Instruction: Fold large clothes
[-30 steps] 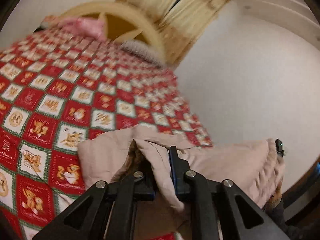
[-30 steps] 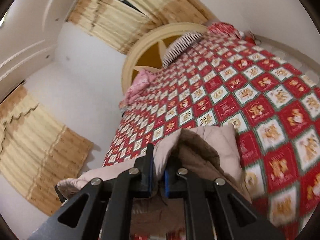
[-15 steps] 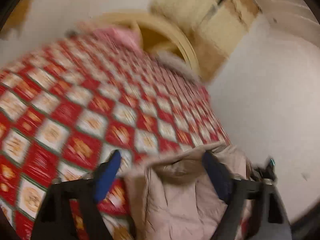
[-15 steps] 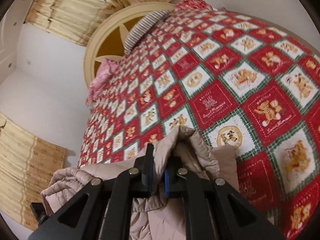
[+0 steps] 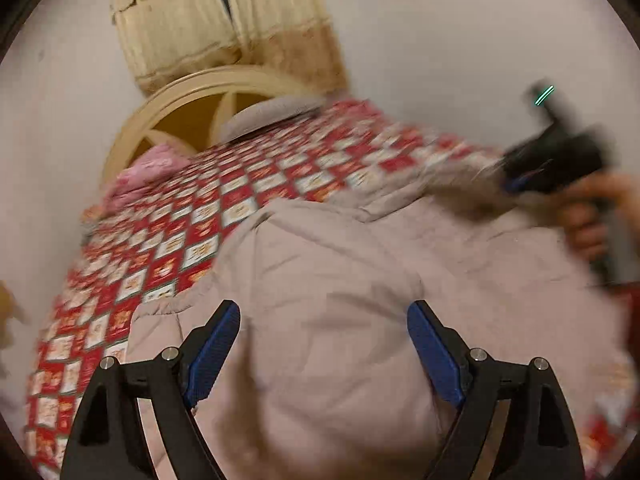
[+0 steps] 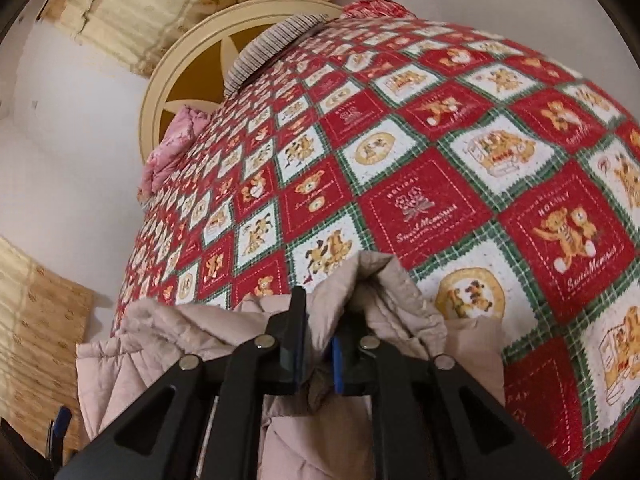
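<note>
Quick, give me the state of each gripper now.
Left gripper: open, holding nothing, above the beige coat.
Right gripper: jaws just opening, a fold of the coat between them, grip unclear.

Left hand-held gripper [image 5: 324, 344] newly wide open, off the beige coat [image 5: 340, 280]; right hand-held gripper [image 6: 320, 340] jaws just easing apart, cloth between.

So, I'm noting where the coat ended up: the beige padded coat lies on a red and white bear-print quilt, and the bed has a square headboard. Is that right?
Not quite. The beige padded coat does lie on the red and white bear-print quilt, but the headboard is round, not square: a cream ring around a star shape. The right wrist view shows it most clearly.
</note>
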Demonstrator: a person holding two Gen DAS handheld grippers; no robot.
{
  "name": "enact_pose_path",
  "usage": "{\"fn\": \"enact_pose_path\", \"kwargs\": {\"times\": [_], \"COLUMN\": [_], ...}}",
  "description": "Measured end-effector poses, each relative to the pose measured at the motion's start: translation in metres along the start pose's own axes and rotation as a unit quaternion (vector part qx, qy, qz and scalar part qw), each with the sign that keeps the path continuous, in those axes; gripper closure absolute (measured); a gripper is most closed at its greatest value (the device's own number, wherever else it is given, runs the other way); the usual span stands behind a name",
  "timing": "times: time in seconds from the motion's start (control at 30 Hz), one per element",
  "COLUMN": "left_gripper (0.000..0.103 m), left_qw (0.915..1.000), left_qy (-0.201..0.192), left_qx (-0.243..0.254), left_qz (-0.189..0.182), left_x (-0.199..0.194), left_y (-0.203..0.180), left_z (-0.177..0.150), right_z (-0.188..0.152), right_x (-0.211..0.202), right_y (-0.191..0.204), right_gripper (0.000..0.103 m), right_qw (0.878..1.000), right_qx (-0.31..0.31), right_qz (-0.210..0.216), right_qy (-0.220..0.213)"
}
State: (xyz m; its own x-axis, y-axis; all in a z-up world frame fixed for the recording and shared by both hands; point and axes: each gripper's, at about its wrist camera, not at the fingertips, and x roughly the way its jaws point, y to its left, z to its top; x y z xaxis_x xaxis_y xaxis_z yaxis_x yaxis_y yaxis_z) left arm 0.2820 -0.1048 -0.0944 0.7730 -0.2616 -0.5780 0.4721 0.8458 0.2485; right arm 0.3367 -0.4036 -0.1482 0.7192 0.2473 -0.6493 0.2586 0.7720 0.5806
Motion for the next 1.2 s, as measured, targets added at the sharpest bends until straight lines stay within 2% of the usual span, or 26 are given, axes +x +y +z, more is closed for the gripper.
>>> {"fn": "enact_pose_path", "kwargs": {"times": [0.07,0.13,0.2,0.23,0.27,0.37,0.47,0.5,0.6,0.7,0.73,0.8,0.9,1.2], "left_gripper": [0.017,0.017,0.017,0.017,0.016,0.015,0.015,0.015,0.015,0.015,0.015,0.015,0.009,0.003], "left_qw": [0.9993,0.9974,0.9961,0.9961,0.9961,0.9959,0.9945,0.9943,0.9926,0.9881,0.9873,0.9851,0.9841,0.9815], "left_qy": [0.027,0.054,0.064,0.064,0.064,0.068,0.079,0.076,0.05,0.06,0.07,0.095,0.085,0.082], "left_qx": [-0.009,-0.045,-0.062,-0.061,-0.06,-0.059,-0.068,-0.075,-0.107,-0.133,-0.131,-0.136,-0.148,-0.167], "left_qz": [0.023,0.013,0.004,0.005,0.007,0.01,0.005,0.006,0.028,0.049,0.056,0.044,0.047,0.047], "left_x": [0.028,0.049,0.06,0.06,0.062,0.066,0.065,0.06,0.048,0.061,0.069,0.088,0.093,0.101], "left_y": [0.0,0.011,0.011,0.011,0.009,0.007,0.013,0.019,0.049,0.077,0.08,0.082,0.083,0.083], "left_z": [-0.006,-0.014,-0.018,-0.02,-0.022,-0.025,-0.017,-0.013,-0.001,-0.005,-0.009,-0.021,-0.031,-0.04], "right_z": [-0.001,-0.004,-0.01,-0.013,-0.018,-0.031,-0.049,-0.054,-0.068,-0.076,-0.075,-0.075,-0.08,-0.084], "right_x": [-0.01,-0.025,-0.04,-0.048,-0.058,-0.06,-0.028,-0.017,0.025,0.048,0.049,0.05,0.056,0.065], "right_y": [0.0,0.007,0.02,0.028,0.042,0.083,0.119,0.122,0.118,0.101,0.096,0.093,0.097,0.095], "right_gripper": [0.069,0.057,0.04,0.028,0.026,0.026,0.027,0.028,0.029,0.031,0.031,0.031,0.03,0.03], "right_qw": [1.0,0.999,0.996,0.993,0.989,0.982,0.974,0.973,0.973,0.973,0.975,0.975,0.972,0.971], "right_qx": [0.01,-0.005,-0.03,-0.041,-0.058,-0.114,-0.195,-0.204,-0.22,-0.215,-0.207,-0.207,-0.218,-0.22], "right_qz": [0.01,0.007,-0.014,-0.025,-0.035,-0.024,-0.026,-0.03,-0.053,-0.076,-0.072,-0.072,-0.083,-0.093], "right_qy": [-0.019,-0.046,-0.086,-0.107,-0.134,-0.151,-0.115,-0.102,-0.048,-0.026,-0.028,-0.028,-0.022,-0.018]}}
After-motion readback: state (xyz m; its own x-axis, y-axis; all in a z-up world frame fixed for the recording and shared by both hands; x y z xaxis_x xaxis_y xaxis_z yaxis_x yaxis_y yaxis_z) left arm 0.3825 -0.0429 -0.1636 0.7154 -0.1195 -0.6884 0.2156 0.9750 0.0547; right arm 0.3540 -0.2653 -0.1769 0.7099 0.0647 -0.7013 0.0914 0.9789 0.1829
